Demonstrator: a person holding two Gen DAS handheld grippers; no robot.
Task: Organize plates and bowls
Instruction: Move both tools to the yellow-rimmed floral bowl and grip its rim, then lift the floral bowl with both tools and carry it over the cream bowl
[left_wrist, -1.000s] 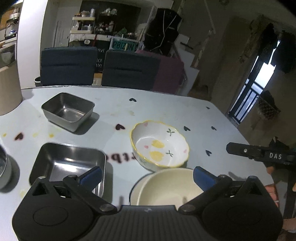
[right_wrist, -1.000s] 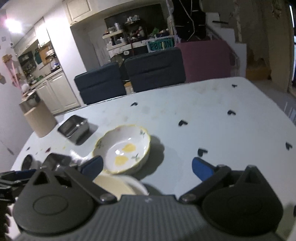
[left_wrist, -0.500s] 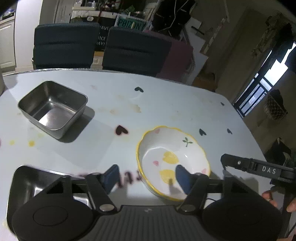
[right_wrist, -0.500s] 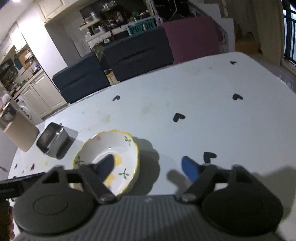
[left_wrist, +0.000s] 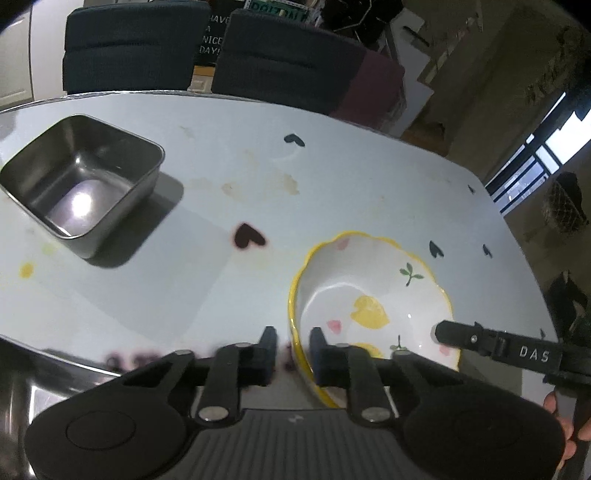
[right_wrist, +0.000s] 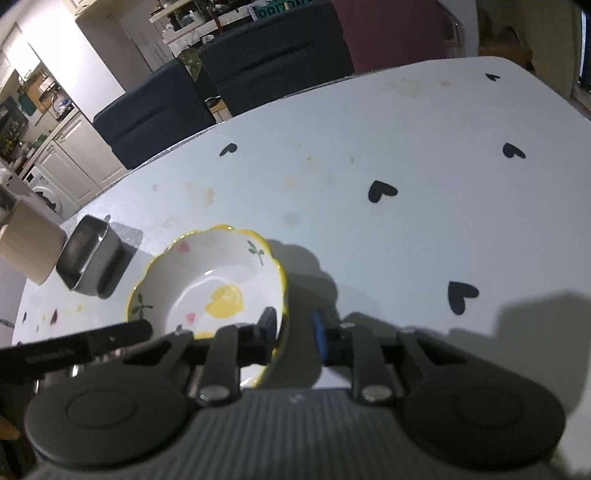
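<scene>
A white bowl with a yellow scalloped rim (left_wrist: 373, 295) sits on the pale table; it also shows in the right wrist view (right_wrist: 218, 284). My left gripper (left_wrist: 292, 350) is closed on the bowl's left rim, one finger inside and one outside. My right gripper (right_wrist: 293, 334) is closed on the bowl's right rim in the same way. The right gripper's arm (left_wrist: 509, 350) shows at the bowl's far side in the left wrist view. Whether the bowl is lifted off the table I cannot tell.
A square steel container (left_wrist: 81, 181) stands at the back left, also in the right wrist view (right_wrist: 92, 258). Another steel tray edge (left_wrist: 22, 376) lies at the lower left. A beige canister (right_wrist: 26, 243) stands far left. Dark chairs (left_wrist: 288, 55) line the table's far edge.
Both grippers moved forward to the yellow-rimmed bowl and closed from wide open onto its opposite rims. The plain cream bowl seen near the left gripper has dropped out of view.
</scene>
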